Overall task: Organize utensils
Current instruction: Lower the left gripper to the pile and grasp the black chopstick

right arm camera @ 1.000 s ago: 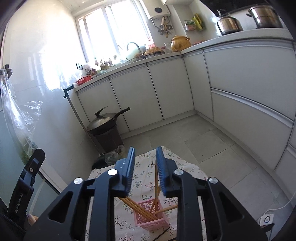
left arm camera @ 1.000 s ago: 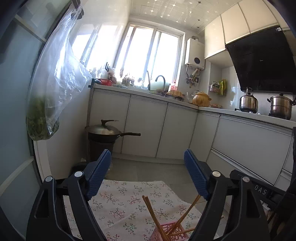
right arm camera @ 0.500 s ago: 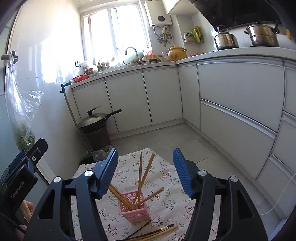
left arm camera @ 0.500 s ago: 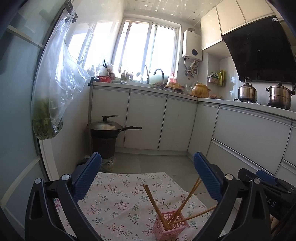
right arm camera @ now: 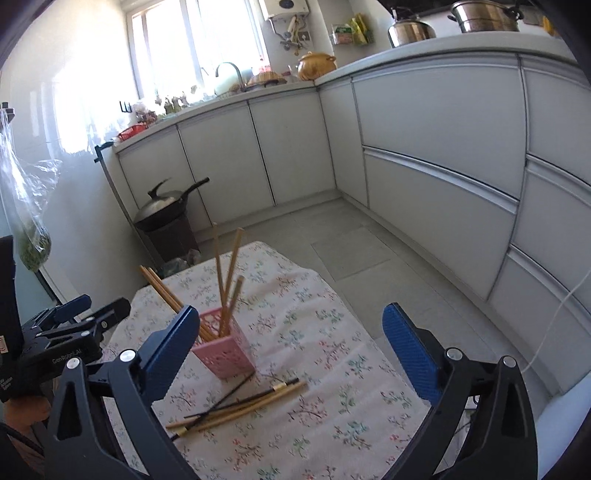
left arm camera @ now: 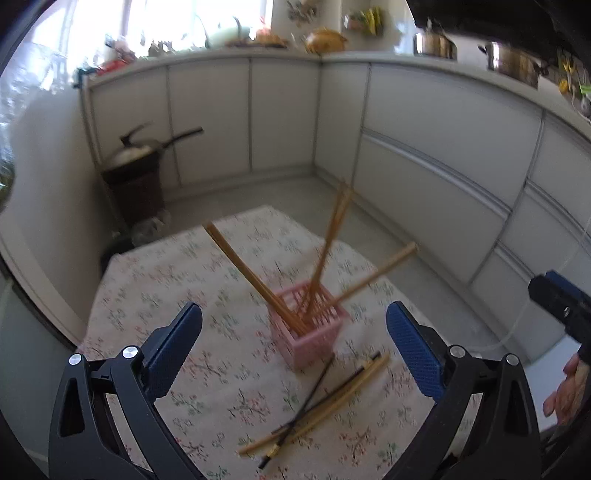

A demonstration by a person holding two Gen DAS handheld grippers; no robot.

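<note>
1. Big swing in the views! A second ago both cameras looked out across the kitchen; now they tip down onto the table, and the loose chopsticks (left arm camera: 325, 402) come fully into sight.

2. The right gripper (right arm camera: 291, 345) was nearly pinched together a second ago; now its jaws stand wide apart with nothing between them. My read: a chopstick has just been dropped into the pink holder (right arm camera: 225, 350).

3. The left gripper (left arm camera: 293, 349) is also spread wide and empty, hovering over the table.

4. In the left view the pink holder (left arm camera: 308, 326) sits dead centre between the fingers, with several wooden chopsticks (left arm camera: 325, 251) fanned out of it toward 11, 12 and 2 o'clock.

5. The loose ones lie in a crossed bundle just beside the holder at its 6 o'clock: pale wooden sticks and at least one thin dark one. So the job looks partly done, with this pile left to gather.

6. The surface is a floral tablecloth (right arm camera: 332, 417), slightly rumpled; sticks lying flat on cloth could roll or slip under a pinch.

7. Around the room: white cabinets (right arm camera: 436, 158) from 12 to 3 o'clock, a lidded wok (right arm camera: 166, 205) at 10, a bright window (right arm camera: 177, 44) at 11, steel pots (right arm camera: 484, 16) on the counter at 1.
</note>
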